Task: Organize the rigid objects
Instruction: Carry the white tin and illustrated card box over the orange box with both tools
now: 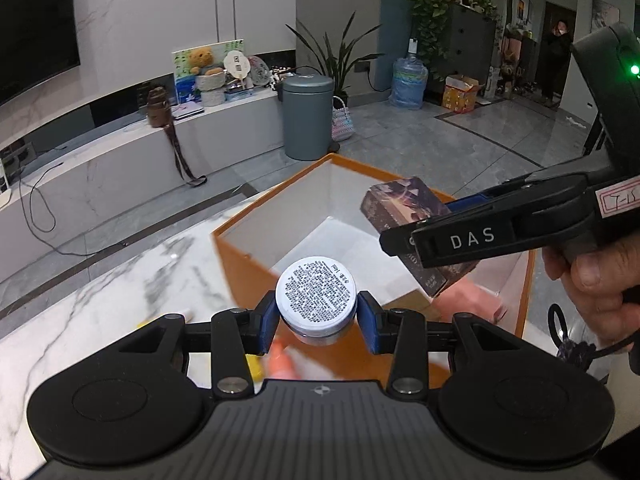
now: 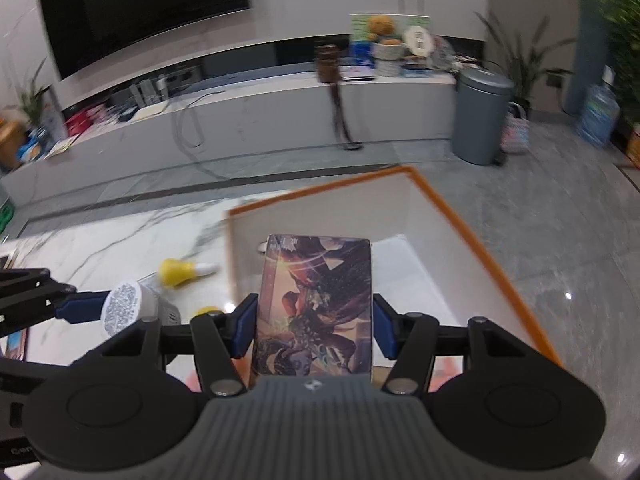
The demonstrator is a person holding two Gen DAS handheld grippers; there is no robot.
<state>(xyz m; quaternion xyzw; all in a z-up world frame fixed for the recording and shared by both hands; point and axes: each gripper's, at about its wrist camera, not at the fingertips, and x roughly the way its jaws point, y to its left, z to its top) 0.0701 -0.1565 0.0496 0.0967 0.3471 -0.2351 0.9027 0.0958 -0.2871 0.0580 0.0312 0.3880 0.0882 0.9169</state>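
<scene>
My left gripper (image 1: 317, 314) is shut on a small round jar (image 1: 316, 294) with a printed label on its white end, held over the near rim of an orange-edged box (image 1: 280, 196) with white inner walls. From the right, my right gripper (image 1: 416, 236) comes in over the same box, shut on a dark illustrated card box (image 1: 404, 204). In the right wrist view the card box (image 2: 316, 304) sits between the blue pads (image 2: 244, 328) of the right gripper (image 2: 314, 326), above the orange-edged box (image 2: 472, 236). The jar (image 2: 124, 308) and left gripper (image 2: 102, 312) show at the left.
The box stands on a white marble table (image 1: 100, 300). A yellow and white object (image 2: 184, 272) lies on the table left of the box, and something orange and pink lies blurred near it. A hand (image 1: 596, 280) holds the right gripper. A grey bin (image 1: 307, 116) stands on the floor beyond.
</scene>
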